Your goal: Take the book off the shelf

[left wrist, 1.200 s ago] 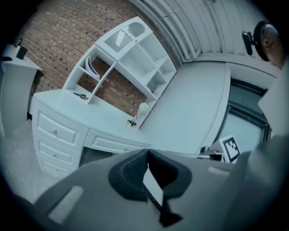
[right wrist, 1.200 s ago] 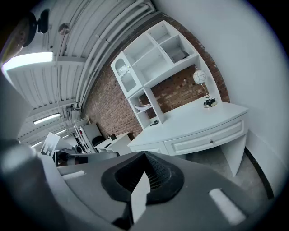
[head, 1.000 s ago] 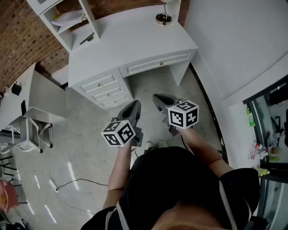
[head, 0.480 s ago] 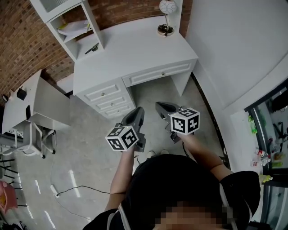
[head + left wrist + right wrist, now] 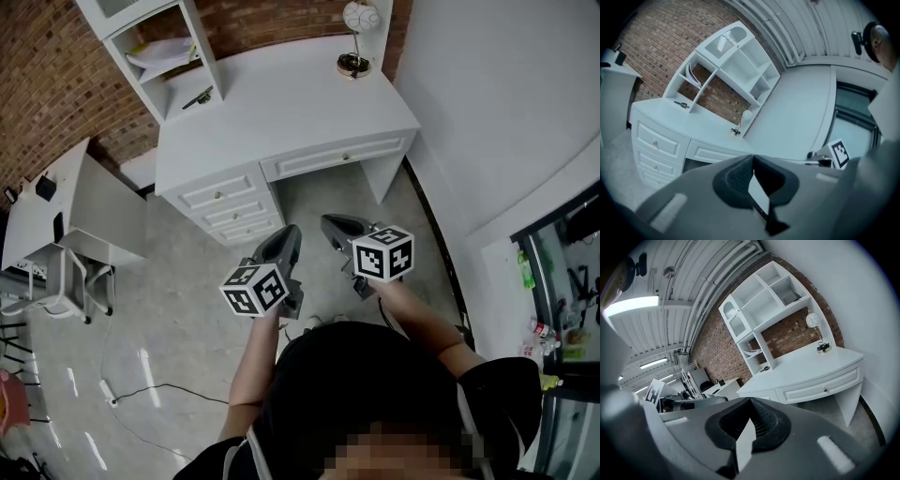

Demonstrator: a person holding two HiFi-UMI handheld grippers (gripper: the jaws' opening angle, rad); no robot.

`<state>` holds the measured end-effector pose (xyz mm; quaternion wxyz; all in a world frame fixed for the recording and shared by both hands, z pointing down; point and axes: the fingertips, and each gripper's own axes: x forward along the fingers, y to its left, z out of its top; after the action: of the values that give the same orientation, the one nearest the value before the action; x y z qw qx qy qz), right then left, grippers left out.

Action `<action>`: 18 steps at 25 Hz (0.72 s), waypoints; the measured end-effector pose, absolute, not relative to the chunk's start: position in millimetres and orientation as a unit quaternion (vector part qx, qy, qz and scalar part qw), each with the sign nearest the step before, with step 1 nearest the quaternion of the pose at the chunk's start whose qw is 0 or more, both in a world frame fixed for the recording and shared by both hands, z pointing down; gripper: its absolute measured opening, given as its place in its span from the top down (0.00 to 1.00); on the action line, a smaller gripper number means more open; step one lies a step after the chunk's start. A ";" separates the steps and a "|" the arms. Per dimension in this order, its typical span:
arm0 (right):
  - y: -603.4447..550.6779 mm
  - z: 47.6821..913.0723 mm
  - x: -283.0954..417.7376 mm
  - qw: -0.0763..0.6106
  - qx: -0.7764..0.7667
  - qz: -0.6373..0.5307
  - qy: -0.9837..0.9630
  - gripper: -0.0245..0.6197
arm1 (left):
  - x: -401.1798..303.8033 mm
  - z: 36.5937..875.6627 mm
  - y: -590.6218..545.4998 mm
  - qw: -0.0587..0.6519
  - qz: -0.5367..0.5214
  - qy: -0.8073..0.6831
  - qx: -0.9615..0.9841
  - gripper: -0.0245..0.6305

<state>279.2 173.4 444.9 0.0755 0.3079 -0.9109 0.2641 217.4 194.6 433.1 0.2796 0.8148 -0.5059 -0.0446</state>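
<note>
Compared with a second ago, the white worktop (image 5: pixel 281 103) sits a little lower and further right in the head view, so more of the shelf (image 5: pixel 199 47) and the whole globe of the lamp (image 5: pixel 353 64) now show. Both tools stay where they were, held side by side above the floor in front of the drawers, well apart from the shelf.

The left tool (image 5: pixel 287 231) is closed: in the left gripper view (image 5: pixel 753 157) its dark pads meet at the tip with nothing between them. The right tool (image 5: pixel 328 222) is closed too, and the right gripper view (image 5: pixel 750 400) shows its pads together and empty.

The shelf stands on the worktop's left rear corner against the brick wall. The book (image 5: pixel 161 53), pale and sagging, lies in an open compartment in the shelf's lower left part; it also shows in the left gripper view (image 5: pixel 693 77) and the right gripper view (image 5: pixel 752 351). A small dark object (image 5: pixel 197 97) lies on the worktop just under that compartment.

The three stacked drawers (image 5: pixel 225 211) and the one wide drawer (image 5: pixel 337 157) are all shut, so their contents cannot be seen. The lamp stands at the worktop's right rear corner.
</note>
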 end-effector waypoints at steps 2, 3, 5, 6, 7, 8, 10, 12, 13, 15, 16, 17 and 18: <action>172.6 446.1 271.5 0.079 0.303 0.263 -0.913 0.97 | 210.2 434.2 193.1 0.280 -0.046 -0.510 0.812 0.95; 172.5 447.1 267.6 0.081 0.301 0.263 -0.913 0.97 | 206.5 434.9 192.8 0.280 -0.047 -0.511 0.811 0.95; 173.1 449.0 259.6 0.084 0.297 0.264 -0.914 0.97 | 199.0 435.7 192.8 0.281 -0.048 -0.514 0.809 0.95; 173.3 449.3 255.4 0.086 0.295 0.263 -0.914 0.97 | 195.3 435.7 192.7 0.280 -0.048 -0.514 0.809 0.95; 173.3 449.1 251.2 0.087 0.293 0.263 -0.915 0.97 | 191.5 435.4 192.3 0.279 -0.048 -0.515 0.809 0.95; 172.8 448.7 246.8 0.087 0.292 0.261 -0.916 0.97 | 187.6 434.8 191.4 0.278 -0.048 -0.516 0.809 0.95; 171.0 447.1 236.9 0.087 0.289 0.259 -0.917 0.97 | 179.7 432.9 189.1 0.273 -0.048 -0.516 0.811 0.95; 171.2 444.8 226.4 0.089 0.286 0.255 -0.919 0.97 | 172.4 430.9 189.2 0.268 -0.049 -0.514 0.814 0.95; 172.3 443.6 221.2 0.091 0.284 0.252 -0.921 0.97 | 168.7 429.9 189.9 0.266 -0.049 -0.513 0.815 0.95; 174.2 442.3 211.9 0.094 0.282 0.246 -0.923 0.97 | 160.0 428.0 191.1 0.262 -0.053 -0.513 0.815 0.95; 174.5 443.0 208.5 0.097 0.283 0.243 -0.923 0.97 | 155.2 427.8 191.6 0.261 -0.055 -0.515 0.815 0.95; 174.5 444.5 206.1 0.100 0.285 0.242 -0.922 0.97 | 150.7 428.3 192.5 0.260 -0.057 -0.517 0.814 0.95; 174.4 446.0 204.5 0.103 0.288 0.242 -0.921 0.97 | 146.6 429.2 194.0 0.261 -0.059 -0.518 0.813 0.95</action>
<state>204.5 174.4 446.0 0.1025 0.2878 -0.9209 0.2419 146.6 194.0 429.2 0.2609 0.8128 -0.5176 -0.0589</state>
